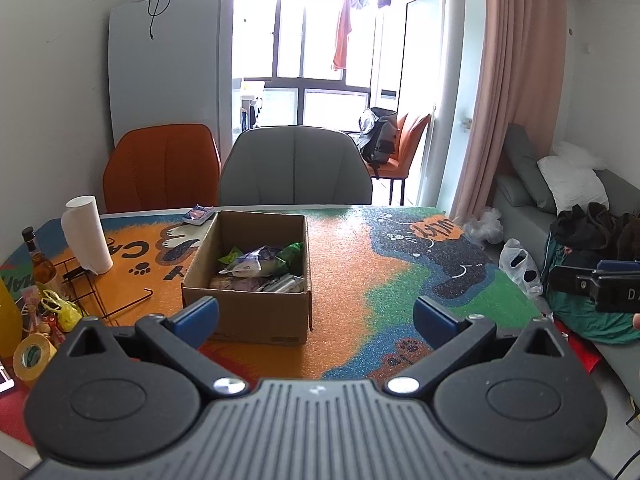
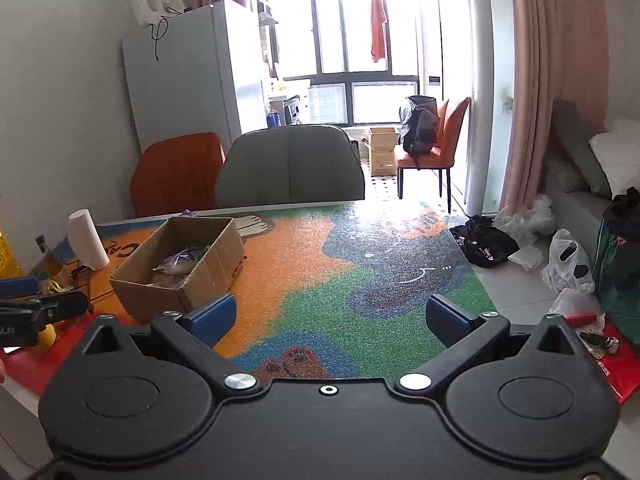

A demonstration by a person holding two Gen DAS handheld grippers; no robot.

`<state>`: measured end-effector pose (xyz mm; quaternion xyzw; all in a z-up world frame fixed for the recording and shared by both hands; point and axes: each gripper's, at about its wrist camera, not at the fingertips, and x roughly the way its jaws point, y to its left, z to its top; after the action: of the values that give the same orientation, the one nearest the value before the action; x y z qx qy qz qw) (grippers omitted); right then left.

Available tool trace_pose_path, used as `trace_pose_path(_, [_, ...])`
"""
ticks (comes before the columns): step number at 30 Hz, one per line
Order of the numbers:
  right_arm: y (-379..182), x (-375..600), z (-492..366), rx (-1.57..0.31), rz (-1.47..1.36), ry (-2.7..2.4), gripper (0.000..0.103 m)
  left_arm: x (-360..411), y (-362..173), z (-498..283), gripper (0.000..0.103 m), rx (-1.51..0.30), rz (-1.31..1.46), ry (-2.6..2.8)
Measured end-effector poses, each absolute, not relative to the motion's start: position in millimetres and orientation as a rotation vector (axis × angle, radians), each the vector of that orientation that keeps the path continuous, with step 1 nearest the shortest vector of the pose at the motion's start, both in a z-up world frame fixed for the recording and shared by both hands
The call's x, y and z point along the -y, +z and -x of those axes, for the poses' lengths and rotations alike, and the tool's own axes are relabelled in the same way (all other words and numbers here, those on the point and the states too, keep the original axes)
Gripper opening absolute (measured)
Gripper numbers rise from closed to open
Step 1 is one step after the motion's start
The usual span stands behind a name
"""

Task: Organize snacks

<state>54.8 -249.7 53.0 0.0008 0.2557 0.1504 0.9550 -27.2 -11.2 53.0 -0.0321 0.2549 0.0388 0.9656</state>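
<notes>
Both tools are released and empty: the left tool [image 1: 316, 316] hangs just short of the open brown cardboard box [image 1: 248, 304], and the right tool [image 2: 330, 316] hangs over the colourful patterned worktop [image 2: 320, 264]. The box sits at 12 o'clock from the left tool, its long axis running toward 12, with crinkly snack packets [image 1: 260, 264] piled inside. One small purple packet [image 1: 198, 214] lies outside, at the box's 11 o'clock. Judging by this, fetching it suits the left tool: approach low, pinch an edge, lift clear of the rim.
</notes>
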Motion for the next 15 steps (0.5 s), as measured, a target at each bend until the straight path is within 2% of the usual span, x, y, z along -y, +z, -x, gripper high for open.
trace_pose_path(15, [52.6,247.5,-52.9,-0.521,0.012,0.304,0.103,9.2,52.7,28.8,0.103,-0.513,0.068,0.079])
